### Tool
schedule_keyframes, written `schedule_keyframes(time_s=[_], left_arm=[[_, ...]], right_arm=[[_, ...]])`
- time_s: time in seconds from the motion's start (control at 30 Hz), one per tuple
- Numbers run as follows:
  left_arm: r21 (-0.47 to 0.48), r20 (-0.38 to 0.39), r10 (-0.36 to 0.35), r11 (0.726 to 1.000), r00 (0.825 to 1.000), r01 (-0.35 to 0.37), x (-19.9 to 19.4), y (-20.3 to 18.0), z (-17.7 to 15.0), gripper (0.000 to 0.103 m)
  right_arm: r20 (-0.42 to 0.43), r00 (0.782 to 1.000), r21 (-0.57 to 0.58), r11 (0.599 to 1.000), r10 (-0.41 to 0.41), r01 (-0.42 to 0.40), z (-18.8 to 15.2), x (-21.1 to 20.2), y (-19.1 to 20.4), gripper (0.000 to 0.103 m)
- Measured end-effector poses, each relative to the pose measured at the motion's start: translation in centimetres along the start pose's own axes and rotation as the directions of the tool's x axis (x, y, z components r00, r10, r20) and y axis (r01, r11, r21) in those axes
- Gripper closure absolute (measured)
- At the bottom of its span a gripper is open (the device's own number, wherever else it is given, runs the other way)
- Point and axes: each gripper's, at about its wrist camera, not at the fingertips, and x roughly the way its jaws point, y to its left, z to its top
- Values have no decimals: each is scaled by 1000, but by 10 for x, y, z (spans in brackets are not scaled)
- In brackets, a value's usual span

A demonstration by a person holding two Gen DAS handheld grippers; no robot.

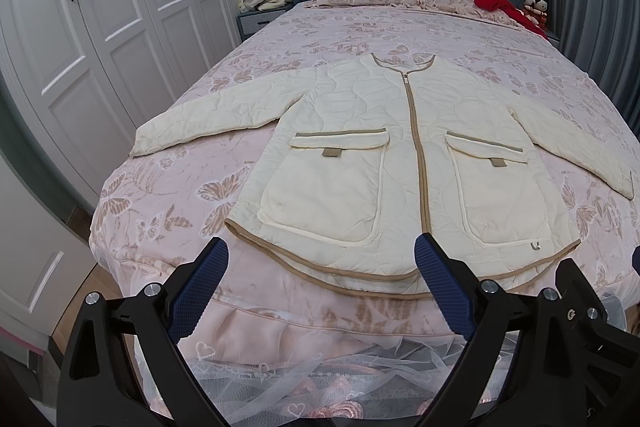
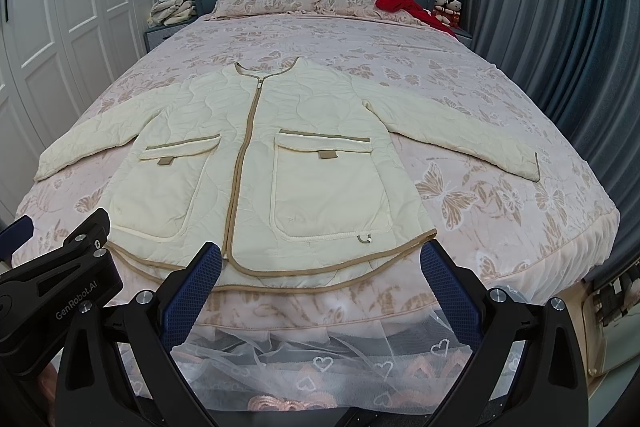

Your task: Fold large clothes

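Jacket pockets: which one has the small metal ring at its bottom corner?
The pocket before the right gripper; the other pocket has none.

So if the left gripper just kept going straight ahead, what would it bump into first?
Most likely the cream jacket: the open left gripper points at its tan-trimmed hem, near the foot of the bed. Depth is hard to judge in this view.

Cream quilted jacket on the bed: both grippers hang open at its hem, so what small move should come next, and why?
Probably reach the left gripper toward the left sleeve to fold it across the body. The cream quilted zip-up jacket lies flat, face up, zipped, both sleeves spread out on the pink butterfly-print bedspread, nothing folded yet. The right gripper is open and empty too.
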Motion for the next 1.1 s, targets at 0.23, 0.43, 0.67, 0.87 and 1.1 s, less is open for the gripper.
schedule_keyframes(time_s=[0.23, 0.43, 0.67, 0.87, 1.1], left_arm=[[-1, 1, -1, 1000, 1000, 1, 0, 1, 0, 11], [-1, 3, 0, 1000, 1000, 0, 0, 1, -1, 11], [-2, 3, -2, 1000, 1000, 2, 0, 1, -1, 11], [-12, -10, -36, 999, 999, 36, 1, 4, 0, 9], [-50, -34, -48, 998, 998, 46, 22, 11, 8, 6]], right_arm=[[1, 1000, 0, 1000, 0, 0, -1, 0, 0, 5], [3, 1000, 0, 1000, 0, 0, -1, 0, 0, 5], [4, 1000, 0, 1000, 1, -1, -1, 0, 0, 5], [0, 1000, -11, 999, 31, -31, 1, 1, -1, 5], [-5, 994, 83, 991, 107, -106, 13, 36, -49, 5]])
